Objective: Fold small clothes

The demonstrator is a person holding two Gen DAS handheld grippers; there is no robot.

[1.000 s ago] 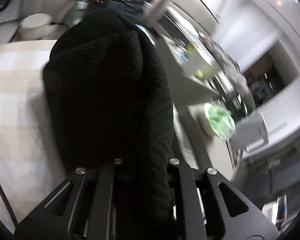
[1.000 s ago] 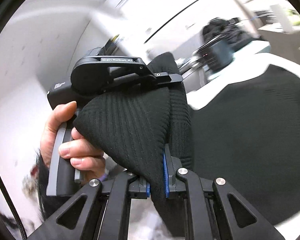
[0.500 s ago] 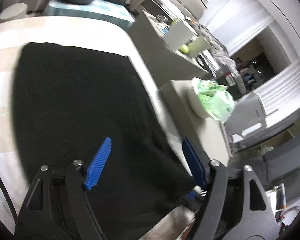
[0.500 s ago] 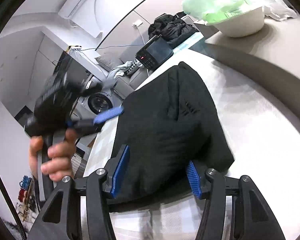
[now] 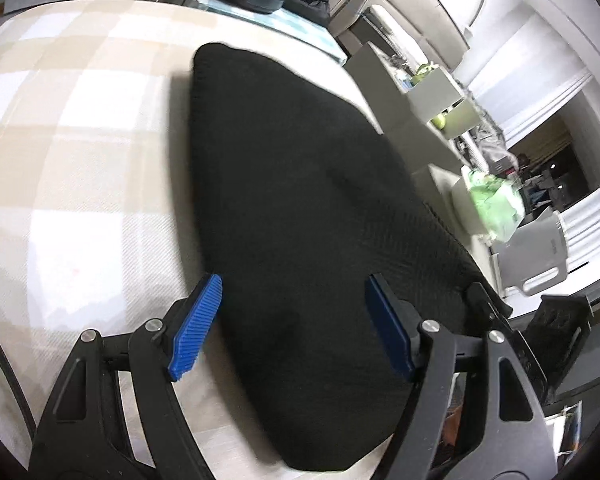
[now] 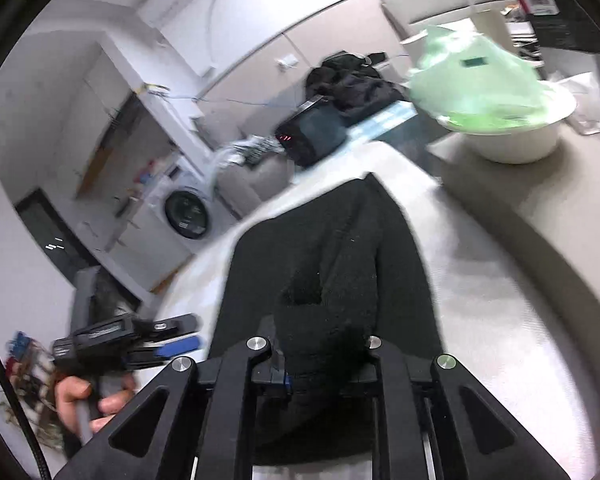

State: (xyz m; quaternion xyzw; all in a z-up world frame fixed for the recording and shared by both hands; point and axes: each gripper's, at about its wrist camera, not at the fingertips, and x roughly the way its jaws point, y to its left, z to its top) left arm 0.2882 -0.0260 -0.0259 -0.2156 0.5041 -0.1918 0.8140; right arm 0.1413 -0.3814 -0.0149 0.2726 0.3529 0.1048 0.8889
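Observation:
A black knitted garment (image 5: pixel 300 220) lies folded on the beige checked table cover (image 5: pixel 72 168). My left gripper (image 5: pixel 292 328) is open, its blue pads standing apart above the garment's near end, holding nothing. In the right wrist view the same garment (image 6: pixel 340 248) stretches away from me. My right gripper (image 6: pixel 324 368) is shut on a bunched fold of its near edge. The left gripper (image 6: pixel 180 344) also shows at the lower left of that view, held in a hand, off the cloth.
A white bowl with a green bag (image 6: pixel 500 120) stands on a grey counter (image 6: pixel 540 208) to the right of the table. A black device with red lights (image 6: pixel 312 132) and dark clothes (image 6: pixel 352 84) lie past the far end. A washing machine (image 6: pixel 188 212) stands at the back left.
Both grippers let go of the lifted garment, which was laid flat on the table. The right gripper has since shut again on its near edge. The left stays open and drew back.

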